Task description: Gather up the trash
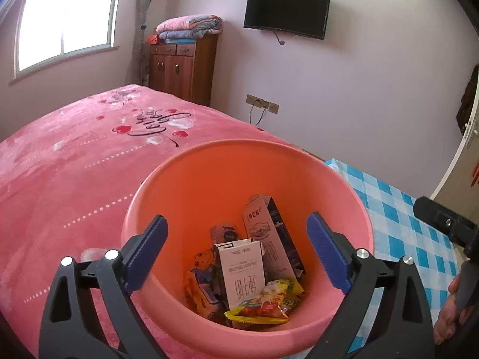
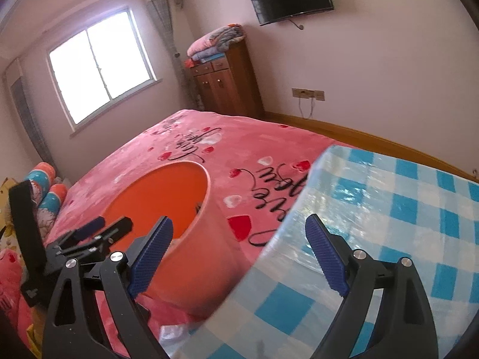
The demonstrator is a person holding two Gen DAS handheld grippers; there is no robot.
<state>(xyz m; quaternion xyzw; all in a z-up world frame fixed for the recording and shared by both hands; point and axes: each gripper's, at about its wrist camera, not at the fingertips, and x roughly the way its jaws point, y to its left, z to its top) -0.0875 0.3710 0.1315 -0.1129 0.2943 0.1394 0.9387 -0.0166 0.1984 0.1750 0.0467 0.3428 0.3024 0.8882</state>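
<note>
Two hand-held grippers are in use, and we read both as standing wide with nothing between their blue pads. The left hand-held gripper (image 1: pixel 236 257) hangs over the mouth of the salmon-pink bin (image 1: pixel 209 161), its fingers to either side of the opening and clear of the rim. The right hand-held gripper (image 2: pixel 239 257) sits just beside the bin's outer wall, above the edge of a blue-checked cloth (image 2: pixel 389 209).

Inside the bin we see the trash already gathered: a white carton (image 1: pixel 244 272) leaning upright at the centre, a taller grey milk carton (image 1: pixel 263 233) behind it, a yellow snack packet (image 1: pixel 266 302) in front, and more wrappers (image 1: pixel 200 287) to its left. The bin rests on the pink bedspread (image 1: pixel 74 164), which runs away behind it.

We judge all of this light. The cartons are stiff but crushable, best pinched across their flat faces. The packets are soft, crinkly and slippery, so a crimped end seam offers the surest hold. The bin itself is smooth plastic with a thin rim; we would grip that rim, since the tapered wall gives the pads little purchase.
</note>
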